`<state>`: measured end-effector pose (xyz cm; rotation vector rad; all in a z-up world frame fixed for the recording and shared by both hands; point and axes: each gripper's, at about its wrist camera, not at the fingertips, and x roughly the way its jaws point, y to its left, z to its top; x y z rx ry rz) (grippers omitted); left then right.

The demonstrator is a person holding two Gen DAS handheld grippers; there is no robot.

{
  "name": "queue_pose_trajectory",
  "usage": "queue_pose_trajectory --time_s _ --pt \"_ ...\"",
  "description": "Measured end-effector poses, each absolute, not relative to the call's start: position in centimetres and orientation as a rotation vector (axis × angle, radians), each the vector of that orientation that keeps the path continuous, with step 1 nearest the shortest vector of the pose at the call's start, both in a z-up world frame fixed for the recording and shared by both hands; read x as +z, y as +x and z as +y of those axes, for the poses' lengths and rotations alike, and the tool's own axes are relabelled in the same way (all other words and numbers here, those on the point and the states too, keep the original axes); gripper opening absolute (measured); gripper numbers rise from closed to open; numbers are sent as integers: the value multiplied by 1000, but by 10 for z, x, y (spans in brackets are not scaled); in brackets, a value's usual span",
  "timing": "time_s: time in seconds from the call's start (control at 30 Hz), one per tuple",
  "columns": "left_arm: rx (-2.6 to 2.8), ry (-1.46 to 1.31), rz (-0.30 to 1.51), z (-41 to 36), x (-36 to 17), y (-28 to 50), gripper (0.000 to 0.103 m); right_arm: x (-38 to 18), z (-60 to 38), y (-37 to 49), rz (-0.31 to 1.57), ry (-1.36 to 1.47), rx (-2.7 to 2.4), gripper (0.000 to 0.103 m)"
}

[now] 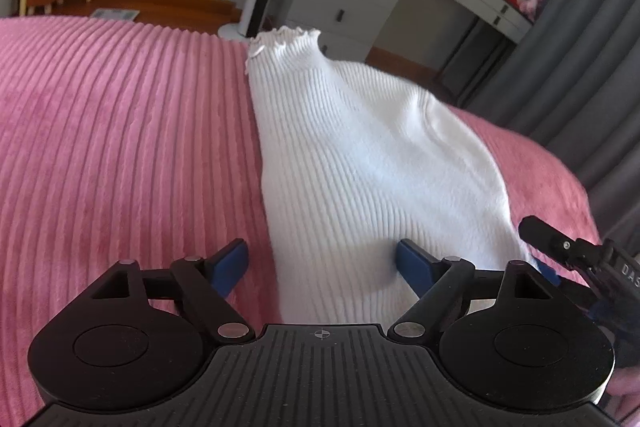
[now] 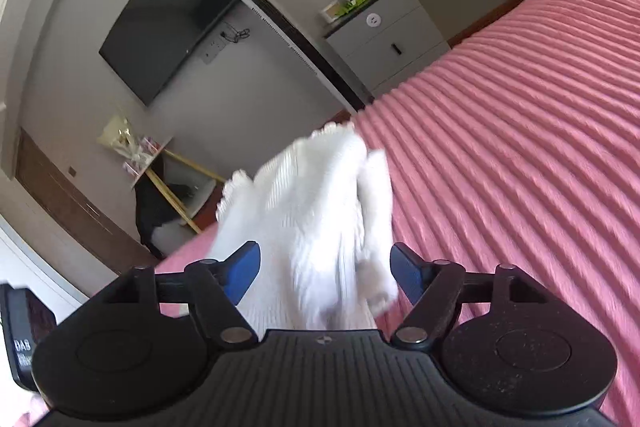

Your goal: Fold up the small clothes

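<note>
White ribbed sock (image 1: 360, 163) flat on pink bed cover (image 1: 120, 131) — between spread jaws of left gripper (image 1: 322, 259) and right gripper (image 2: 326, 267), unpinched.

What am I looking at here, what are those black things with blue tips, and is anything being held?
These are two hand-held tongs, each with a camera looking along its blue-tipped fingers; a person holds one in each hand. One picture is from the left tongs, the other from the right tongs. A white ribbed garment, small with a frilled edge, lies on a pink ribbed bedspread. Both tongs stand open with the cloth between their fingers, so nothing is gripped. The right tongs also poke into the left view's edge.
</note>
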<state>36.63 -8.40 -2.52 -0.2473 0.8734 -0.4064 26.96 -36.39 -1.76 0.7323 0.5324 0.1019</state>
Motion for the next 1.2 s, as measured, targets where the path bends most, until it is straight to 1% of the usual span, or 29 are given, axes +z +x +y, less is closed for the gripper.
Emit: queue_pose_trajectory --time_s 0.03,0.07,0.17,0.27,0.3,0.4,0.47,0.53,0.57,0.6,0.63,0.67,0.7,0.77,0.83,1.0,1.1,1.2 --pt "-413 -269 877 -83 -26 371 87 -17 -366 277 543 732 101 78" --pt "-418 -290 882 -83 -28 375 87 -17 -370 285 563 742 115 78" --pt "-431 -378 899 -80 -35 391 87 -27 -380 308 628 768 124 78" --pt "-436 -461 916 -79 -45 407 90 -39 -387 325 660 798 157 78" --pt "-437 -481 918 -79 -48 411 91 -43 -389 330 664 830 181 78" --pt "-454 -536 910 -81 -53 420 92 -47 -390 342 670 868 243 71" --pt "-464 -546 905 -85 -53 425 92 -50 -387 350 685 876 277 69" --pt "-468 -528 899 -91 -56 428 89 -53 -384 357 696 850 278 54" --pt "-454 -511 901 -93 -56 429 83 -55 -382 358 692 854 275 52" --pt "-440 -507 897 -95 -56 428 75 -55 -381 358 688 864 275 46" --pt "-434 -518 891 -94 -55 427 69 -55 -379 357 683 865 271 42" --pt "-429 -531 891 -92 -53 426 58 -52 -375 356 675 850 266 41" --pt "-427 -551 889 -90 -51 424 51 -48 -371 353 665 825 264 39" --pt "-437 -569 878 -85 -46 419 46 -39 -365 349 649 788 258 37" --pt "-454 -545 857 -84 -35 411 44 -28 -357 343 625 777 269 36" --pt "-482 -464 783 -65 2 375 44 1 -320 322 617 727 368 36" --pt "-439 -443 773 -35 17 347 44 5 -289 304 632 733 419 35" --pt "-397 -453 766 -4 19 316 44 2 -261 281 632 723 455 35"
